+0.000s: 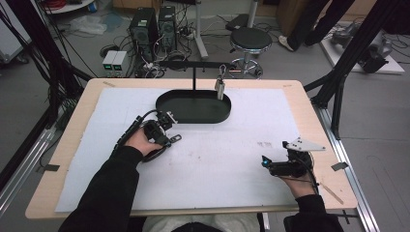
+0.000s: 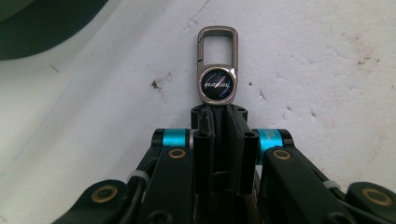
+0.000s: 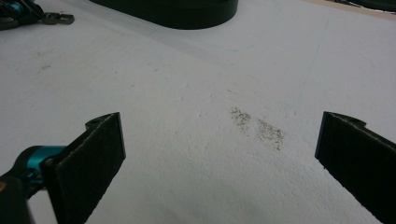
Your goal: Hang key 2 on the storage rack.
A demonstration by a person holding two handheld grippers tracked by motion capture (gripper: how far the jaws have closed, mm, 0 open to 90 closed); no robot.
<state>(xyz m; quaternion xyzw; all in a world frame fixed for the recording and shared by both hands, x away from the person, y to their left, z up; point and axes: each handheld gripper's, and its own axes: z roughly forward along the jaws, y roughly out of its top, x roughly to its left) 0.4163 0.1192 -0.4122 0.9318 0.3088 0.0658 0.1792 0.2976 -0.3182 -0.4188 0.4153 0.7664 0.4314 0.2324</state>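
Left hand-held gripper (image 2: 219,112) has its jaws pressed together on the bottom end of a silver metal keychain clip with a round dark emblem (image 2: 217,65), pinching the tail so the open loop sticks out free ahead, likely for hooking. Clip sits left of centre in the high view, low over the white foam sheet (image 1: 217,164) on the counter, near the black oval tray stand with hanging bar (image 1: 193,106). Right hand-held gripper (image 3: 219,140) rests lower right, jaws spread, holding nothing.
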